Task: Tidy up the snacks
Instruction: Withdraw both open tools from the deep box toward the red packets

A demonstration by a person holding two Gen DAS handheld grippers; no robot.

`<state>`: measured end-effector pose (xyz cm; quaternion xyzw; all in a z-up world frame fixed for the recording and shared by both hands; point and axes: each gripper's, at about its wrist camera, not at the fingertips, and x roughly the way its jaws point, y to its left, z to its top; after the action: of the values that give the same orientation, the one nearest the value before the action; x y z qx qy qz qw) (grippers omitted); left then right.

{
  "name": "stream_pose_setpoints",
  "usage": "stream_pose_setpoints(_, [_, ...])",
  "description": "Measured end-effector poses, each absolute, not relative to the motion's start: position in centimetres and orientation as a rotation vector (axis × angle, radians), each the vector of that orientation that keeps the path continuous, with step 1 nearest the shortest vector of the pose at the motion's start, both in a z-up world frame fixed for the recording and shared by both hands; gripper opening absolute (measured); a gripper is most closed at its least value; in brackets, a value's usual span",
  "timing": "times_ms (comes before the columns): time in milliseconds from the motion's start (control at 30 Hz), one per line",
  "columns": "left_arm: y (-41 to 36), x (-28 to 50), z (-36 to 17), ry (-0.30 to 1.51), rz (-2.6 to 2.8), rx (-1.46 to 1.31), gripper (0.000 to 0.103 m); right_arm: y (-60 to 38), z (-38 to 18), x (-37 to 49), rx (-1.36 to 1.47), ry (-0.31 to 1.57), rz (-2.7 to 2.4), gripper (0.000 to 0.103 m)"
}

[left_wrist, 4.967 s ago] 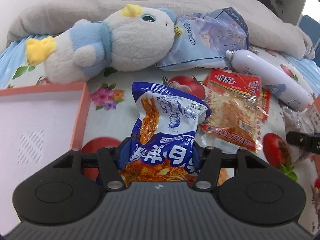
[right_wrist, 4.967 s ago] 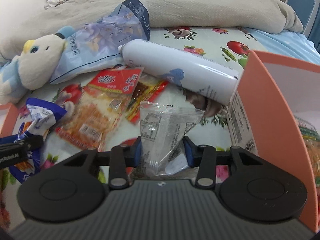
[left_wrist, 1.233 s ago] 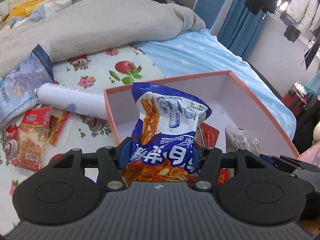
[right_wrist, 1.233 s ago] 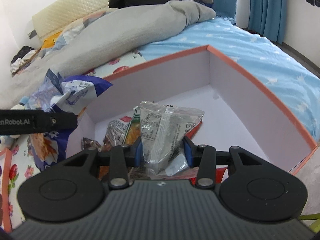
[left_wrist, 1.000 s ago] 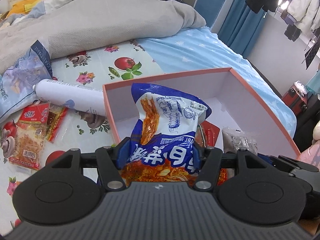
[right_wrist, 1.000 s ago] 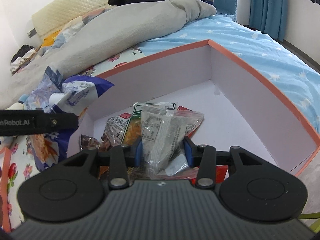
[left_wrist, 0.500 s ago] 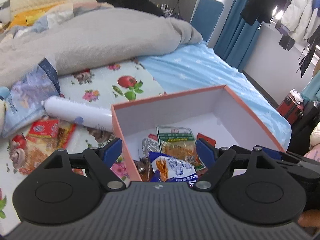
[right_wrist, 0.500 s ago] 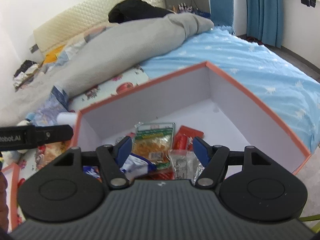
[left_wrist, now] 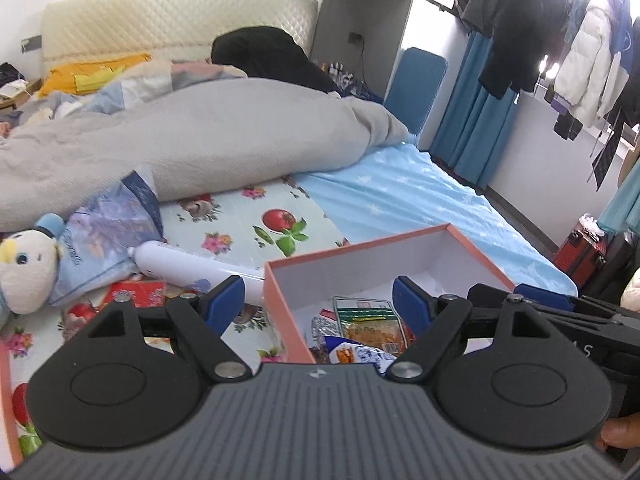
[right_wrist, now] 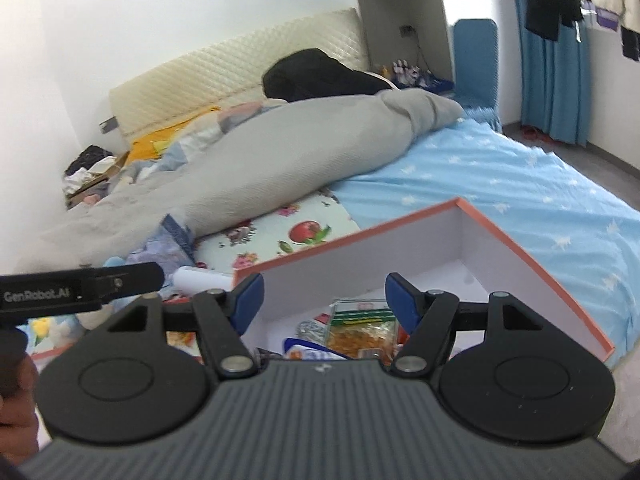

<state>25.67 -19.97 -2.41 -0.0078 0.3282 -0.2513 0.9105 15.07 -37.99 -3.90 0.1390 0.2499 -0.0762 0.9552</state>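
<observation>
An orange-rimmed box (left_wrist: 360,250) with white walls stands on the bed and holds several snack packs. A blue noodle bag (left_wrist: 356,356) and a green-topped clear pack (left_wrist: 370,320) lie inside; both show in the right wrist view, the bag (right_wrist: 308,350) and the pack (right_wrist: 360,326) in the box (right_wrist: 520,248). My left gripper (left_wrist: 318,300) is open and empty, raised above the box's near left corner. My right gripper (right_wrist: 324,294) is open and empty above the box. A red snack pack (left_wrist: 140,292) lies on the sheet left of the box.
A white spray can (left_wrist: 188,268) lies against the box's left side. A plush duck (left_wrist: 24,264) and a pale blue bag (left_wrist: 108,236) lie further left. A grey duvet (left_wrist: 180,140) covers the far bed. An orange lid edge (left_wrist: 6,396) is at the left border.
Both grippers opened and dropped their packs, the blue noodle bag and the clear bag, into the box. Both then rose and tilted up, so more of the room shows.
</observation>
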Motion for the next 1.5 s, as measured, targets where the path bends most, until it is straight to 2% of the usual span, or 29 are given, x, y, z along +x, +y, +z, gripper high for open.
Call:
stream_pose_setpoints(333, [-15.7, 22.9, -1.6, 0.639, -0.472, -0.026, 0.084, -34.3, -2.7, 13.8, 0.277, 0.450, -0.096, 0.069])
stream_pose_setpoints(700, [-11.7, 20.3, -3.5, 0.653, -0.411, -0.013, 0.084, -30.9, -4.7, 13.5, 0.274, 0.494, -0.028, 0.069])
stream_pose_setpoints(1500, [-4.7, 19.7, -7.7, 0.704, -0.282, -0.077, 0.084, -24.0, -7.9, 12.9, 0.233, 0.576, 0.096, 0.069])
